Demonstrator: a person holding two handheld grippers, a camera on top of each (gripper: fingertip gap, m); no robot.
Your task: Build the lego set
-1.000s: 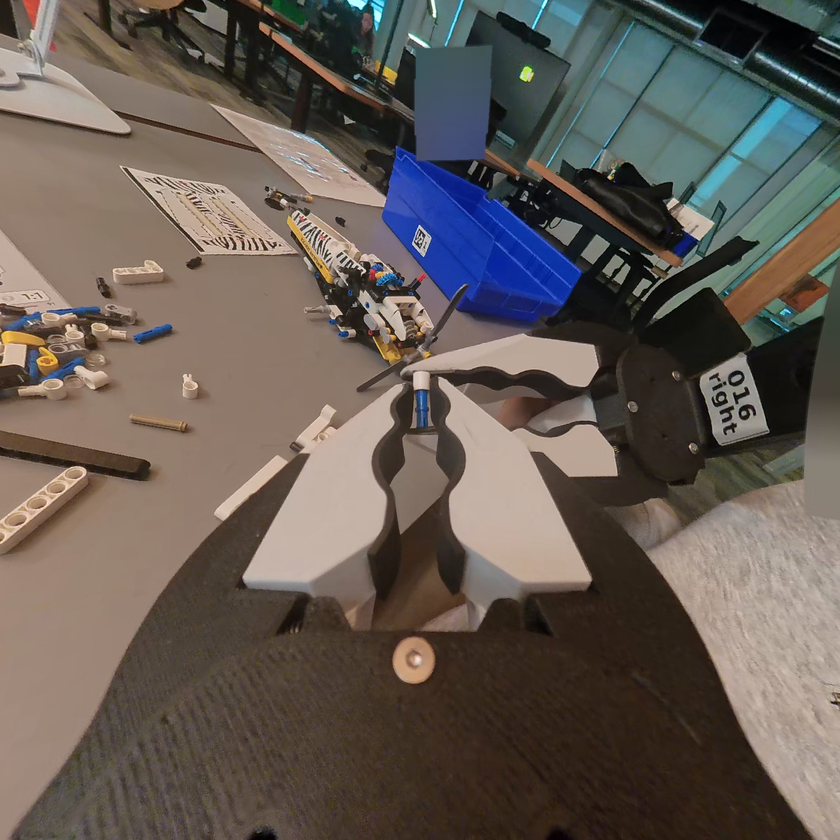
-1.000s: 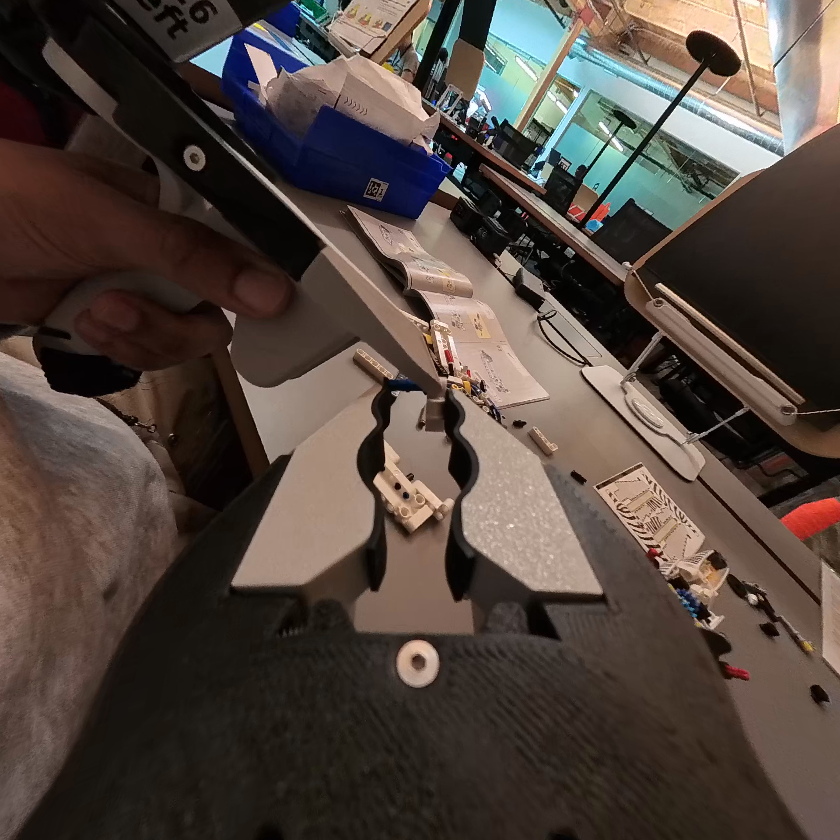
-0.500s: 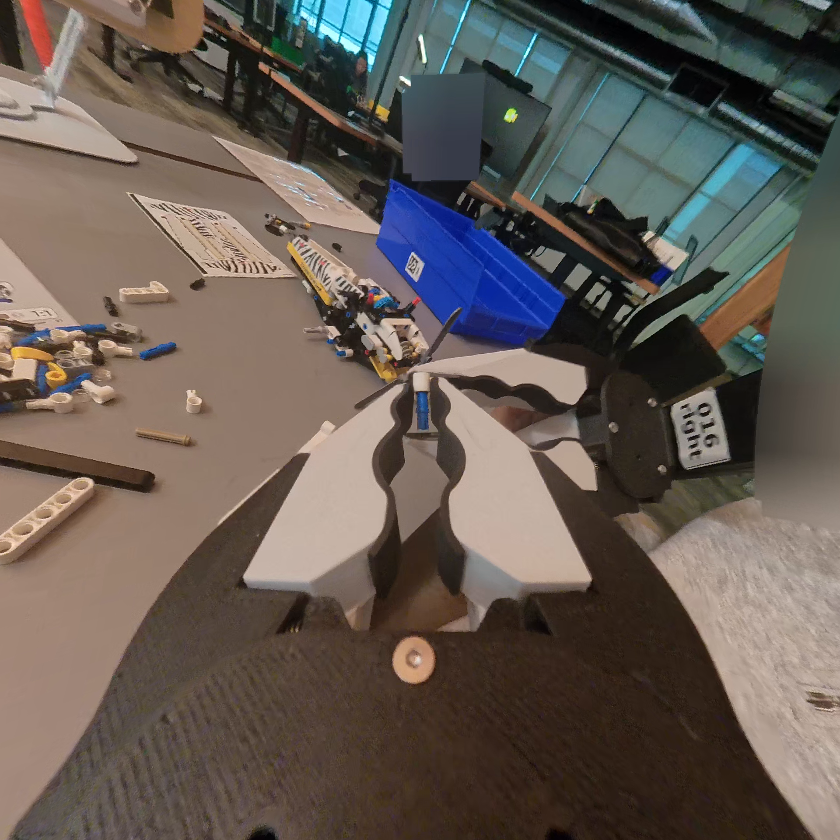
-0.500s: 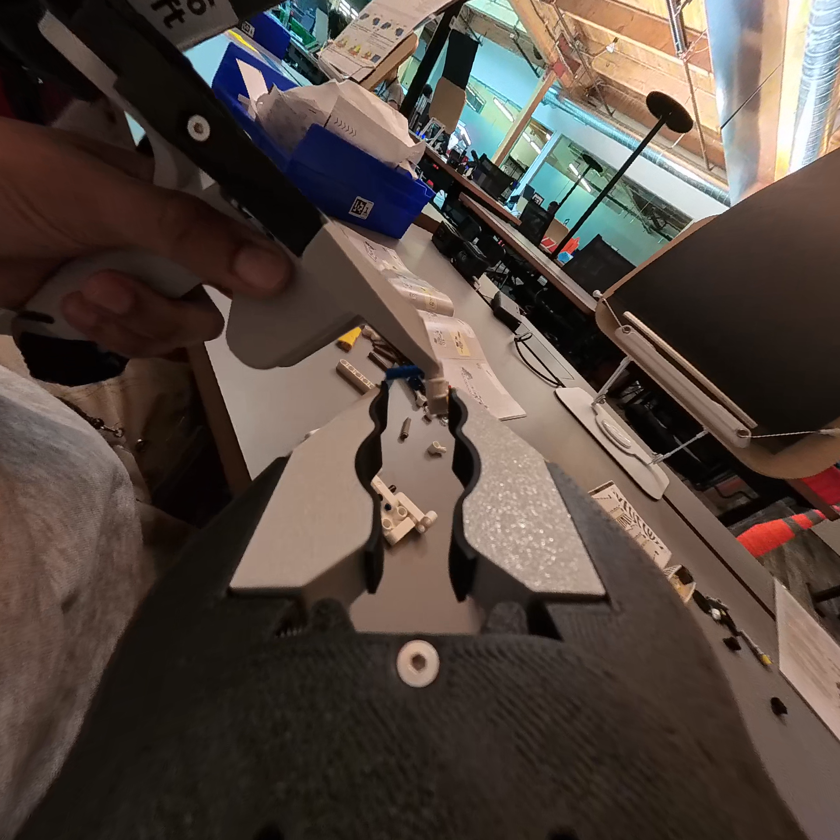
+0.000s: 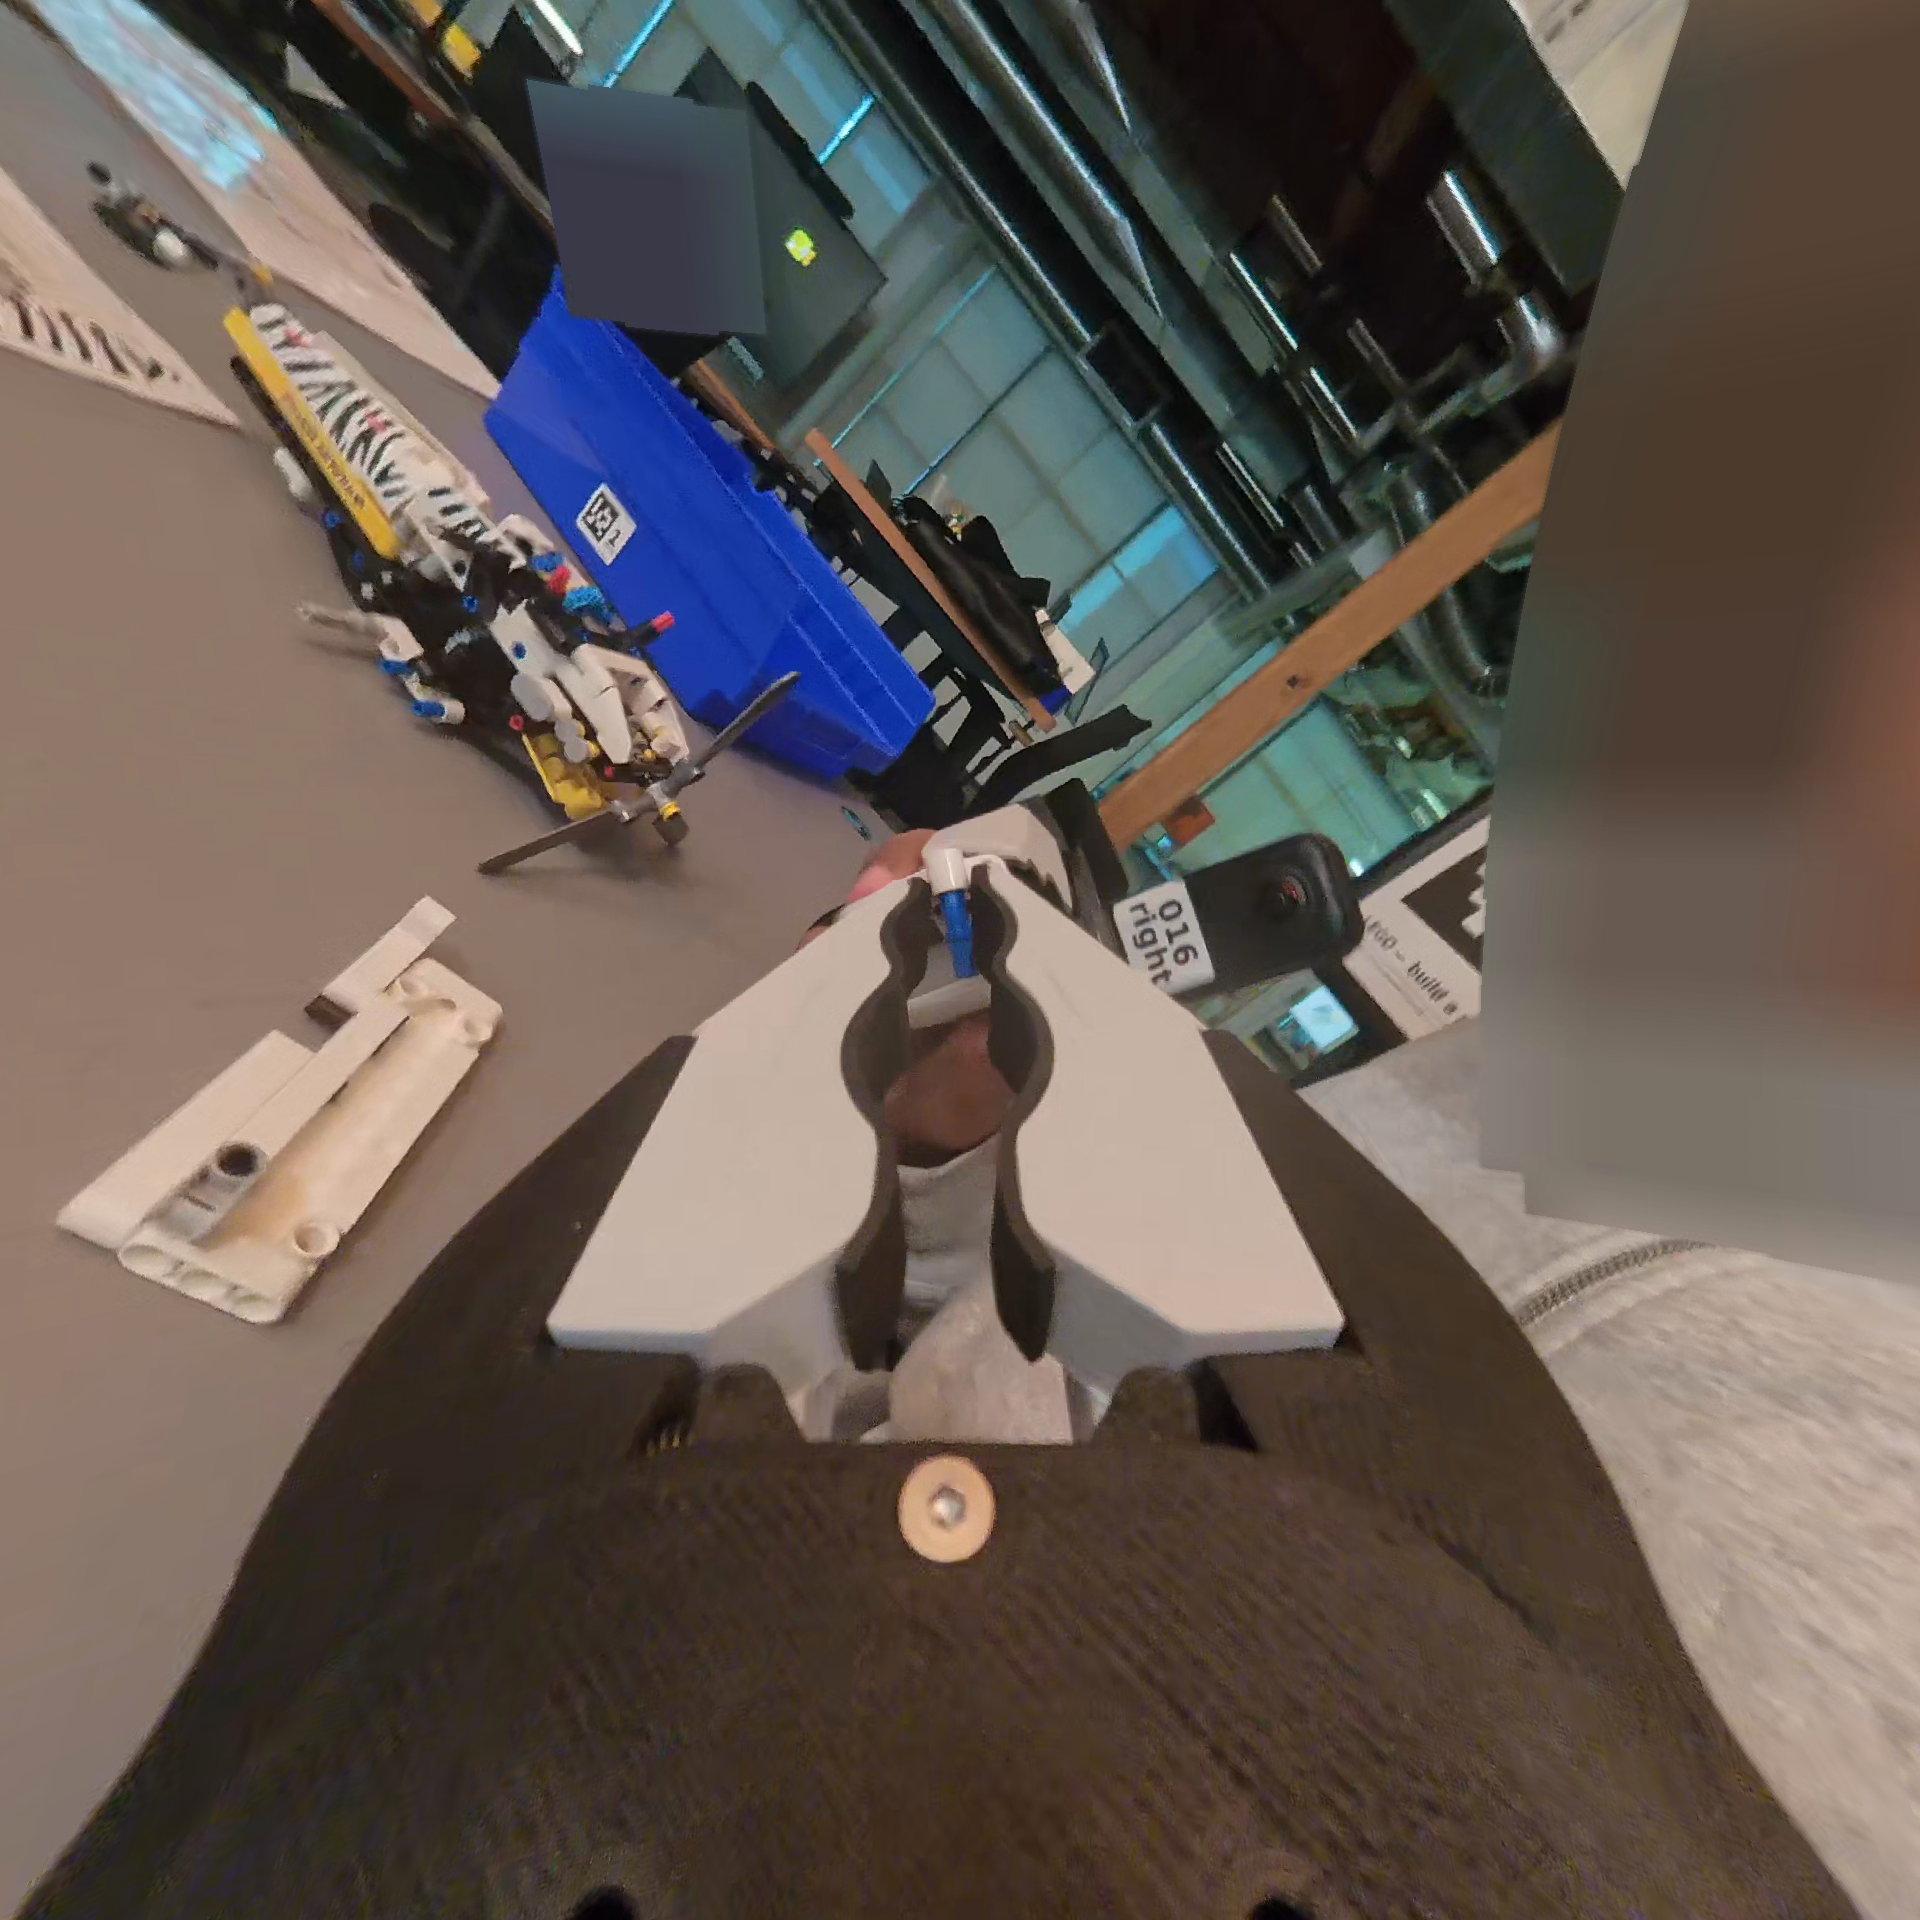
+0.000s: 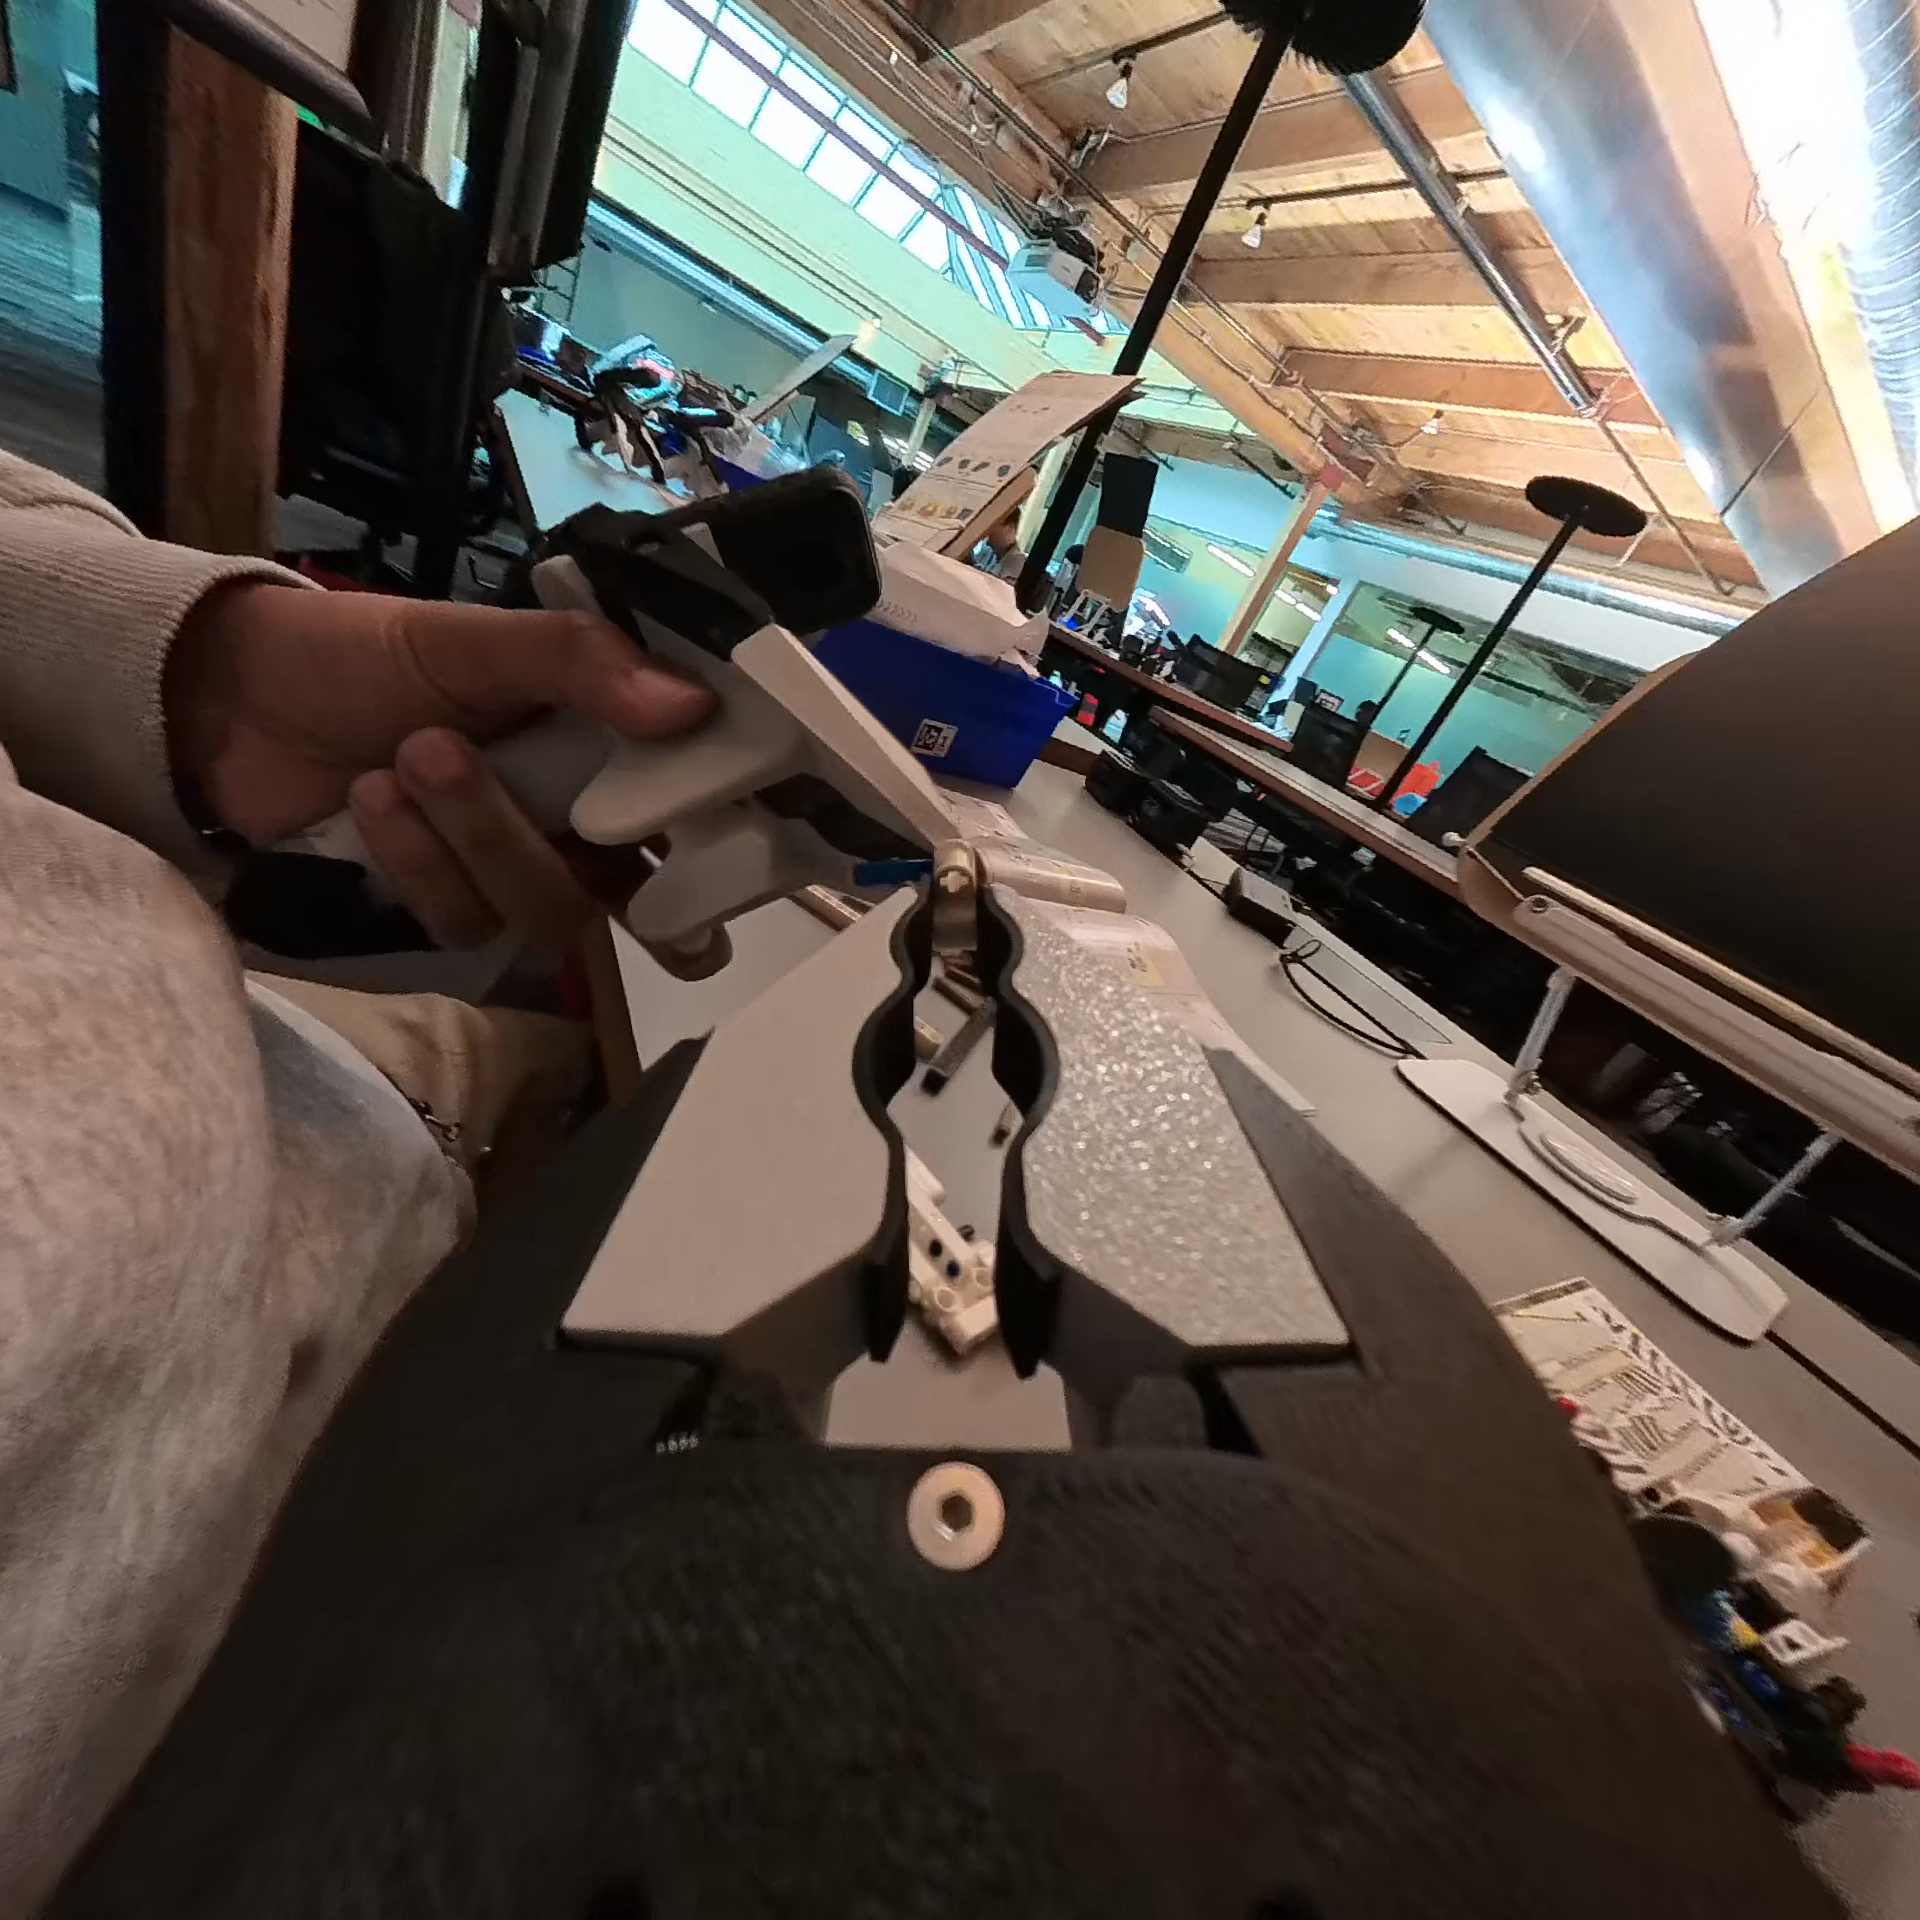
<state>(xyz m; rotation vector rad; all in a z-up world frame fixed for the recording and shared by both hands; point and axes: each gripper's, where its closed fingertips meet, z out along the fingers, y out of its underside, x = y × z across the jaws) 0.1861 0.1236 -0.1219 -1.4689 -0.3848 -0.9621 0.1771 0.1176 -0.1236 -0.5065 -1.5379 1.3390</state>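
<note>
One blue bin [image 5: 717, 582] ahead-left of the left gripper, one part-built striped model [image 5: 468, 613] beside it, two white panels [image 5: 281, 1132] down left.

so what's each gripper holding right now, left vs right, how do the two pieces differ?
The left gripper is shut on a blue pin, slim and peg-like. The right gripper is shut on a white connector, shorter and stubbier, capping the pin's tip. Both pieces are small, pinched at the fingertips and held in the air, off the table.
</note>
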